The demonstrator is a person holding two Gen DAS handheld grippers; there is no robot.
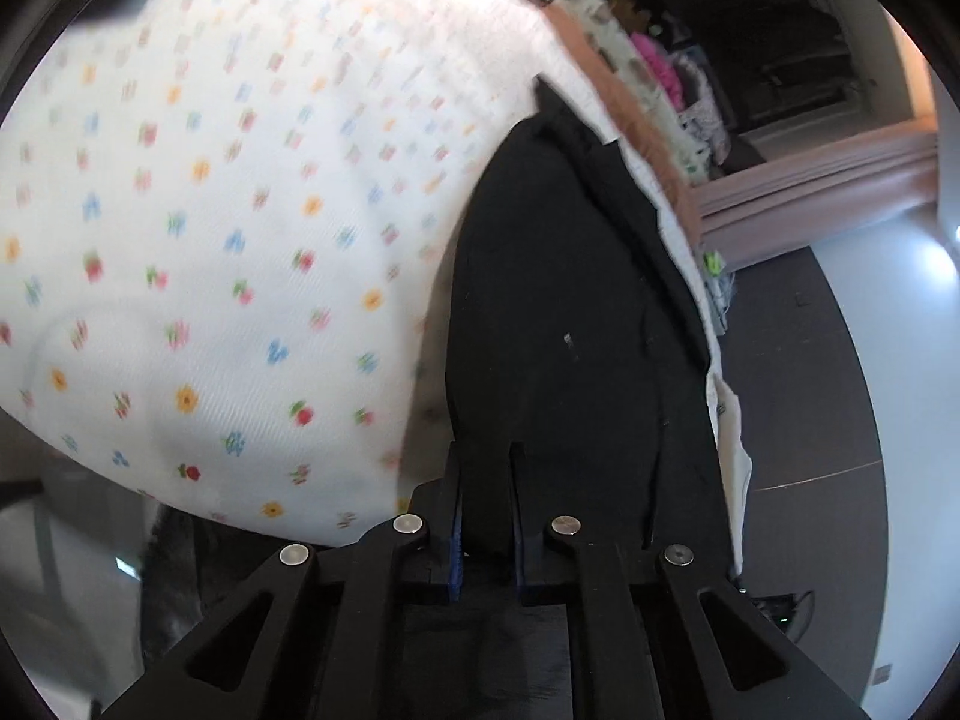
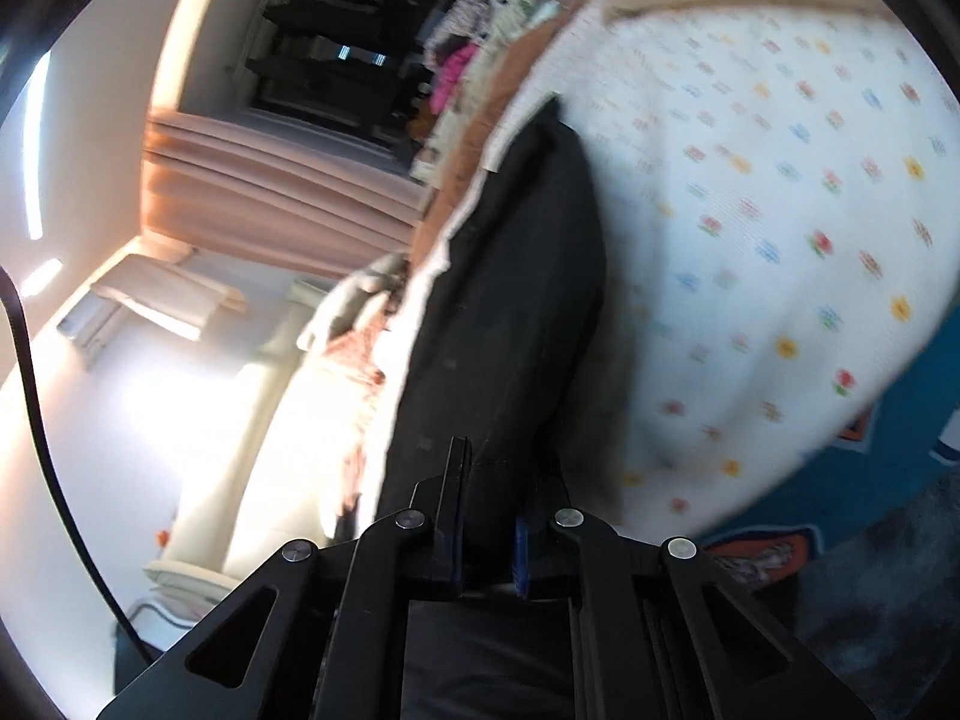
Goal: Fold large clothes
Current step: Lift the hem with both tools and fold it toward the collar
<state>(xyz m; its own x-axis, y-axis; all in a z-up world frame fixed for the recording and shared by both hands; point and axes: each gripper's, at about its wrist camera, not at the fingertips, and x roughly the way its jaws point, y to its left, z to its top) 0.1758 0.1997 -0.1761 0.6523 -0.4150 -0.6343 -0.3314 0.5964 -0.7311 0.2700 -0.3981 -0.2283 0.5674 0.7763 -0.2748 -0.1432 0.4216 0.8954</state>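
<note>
A black garment [image 1: 558,300] stretches away from my left gripper [image 1: 486,456] across a white bedspread with small coloured flowers [image 1: 210,210]. The left gripper's fingers are shut on the garment's near edge, and the cloth bunches between them. In the right wrist view the same black garment [image 2: 510,300] runs up from my right gripper [image 2: 501,456], which is shut on another part of its edge. The flowered bedspread [image 2: 780,210] lies to the right of the garment there. Both views are tilted and blurred.
Pinkish curtains [image 1: 810,192] hang beyond the bed, with a pile of colourful clothes [image 1: 660,72] near a dark doorway. A dark floor [image 1: 810,390] lies right of the bed. In the right wrist view a blue patterned rug [image 2: 870,480] is at lower right and a black cable [image 2: 30,390] at left.
</note>
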